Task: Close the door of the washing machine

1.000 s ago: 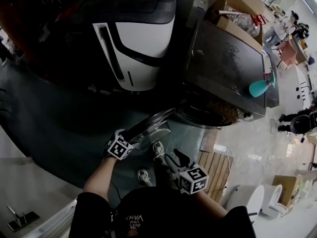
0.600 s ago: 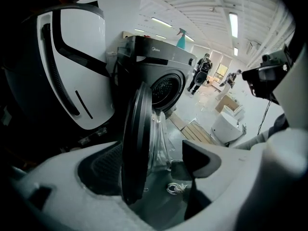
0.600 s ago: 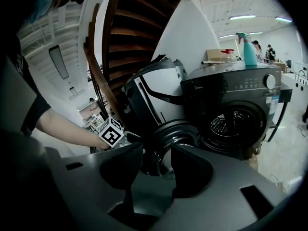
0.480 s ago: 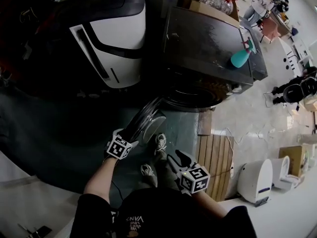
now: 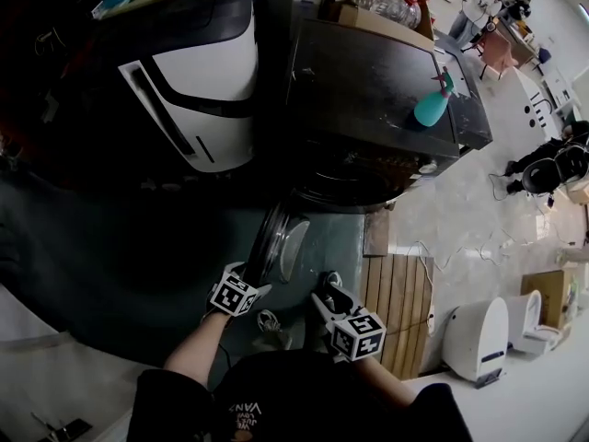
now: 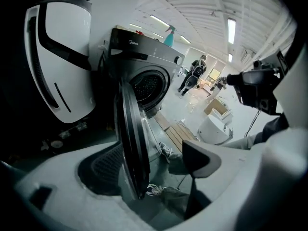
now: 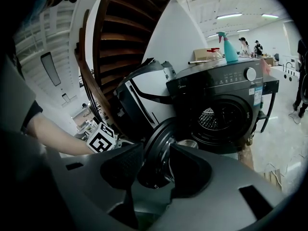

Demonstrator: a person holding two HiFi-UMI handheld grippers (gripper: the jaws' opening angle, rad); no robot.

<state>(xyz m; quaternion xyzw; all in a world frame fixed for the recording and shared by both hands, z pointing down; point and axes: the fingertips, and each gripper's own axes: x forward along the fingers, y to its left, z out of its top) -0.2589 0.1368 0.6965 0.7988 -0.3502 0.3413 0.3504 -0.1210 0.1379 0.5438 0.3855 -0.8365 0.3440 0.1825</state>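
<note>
The dark grey front-loading washing machine (image 5: 368, 90) stands with its drum mouth (image 5: 359, 187) uncovered. Its round door (image 5: 274, 238) is swung out and shows almost edge-on. My left gripper (image 5: 253, 279) is at the door's free edge. In the left gripper view the door rim (image 6: 129, 143) stands between the open jaws, close against the left pad and apart from the right one. My right gripper (image 5: 324, 295) hangs to the right of the door and short of it. Its jaws are closing slightly with nothing between them; the door (image 7: 159, 143) lies beyond them.
A white and black appliance (image 5: 193, 90) stands left of the machine. A teal spray bottle (image 5: 431, 104) is on the machine's top, with a cardboard box (image 5: 368, 12) behind. A wooden pallet (image 5: 400, 293) and a white unit (image 5: 479, 339) lie to the right. The person's shoes (image 5: 267, 320) are below.
The door has swung from showing its face to nearly edge-on, toward the machine. My left gripper moved right with it. The right gripper shifted a little towards the door.
</note>
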